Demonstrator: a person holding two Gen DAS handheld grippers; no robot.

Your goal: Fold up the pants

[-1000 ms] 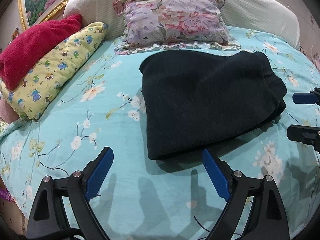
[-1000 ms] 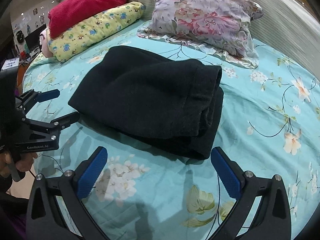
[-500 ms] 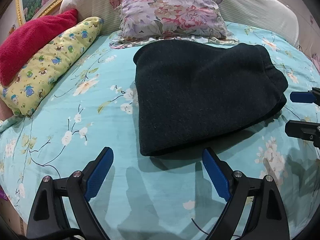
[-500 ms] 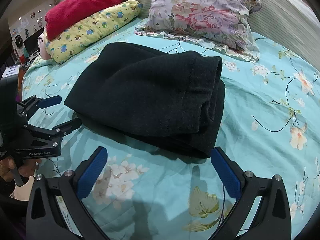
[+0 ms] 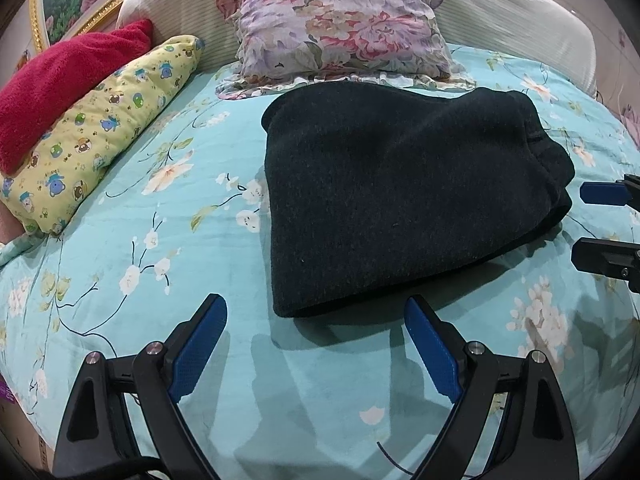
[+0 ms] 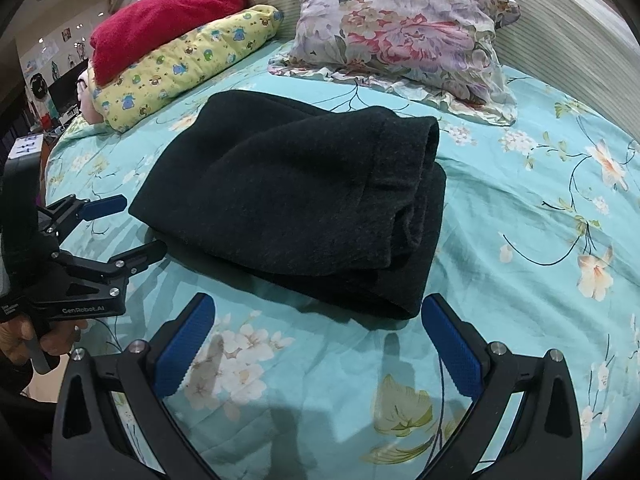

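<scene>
The black pants [image 5: 400, 200] lie folded in a thick bundle on the floral bedsheet [image 5: 160, 264], ahead of both my tools and touching neither. My left gripper [image 5: 316, 344] hangs with its blue pads spread wide and empty, just short of the bundle's near-left corner. My right gripper [image 6: 316, 344] is equally spread and empty, near the stacked right end. The bundle's long axis runs left to right between them, so either end is about equally reachable; I judge the folding nearly done.
</scene>
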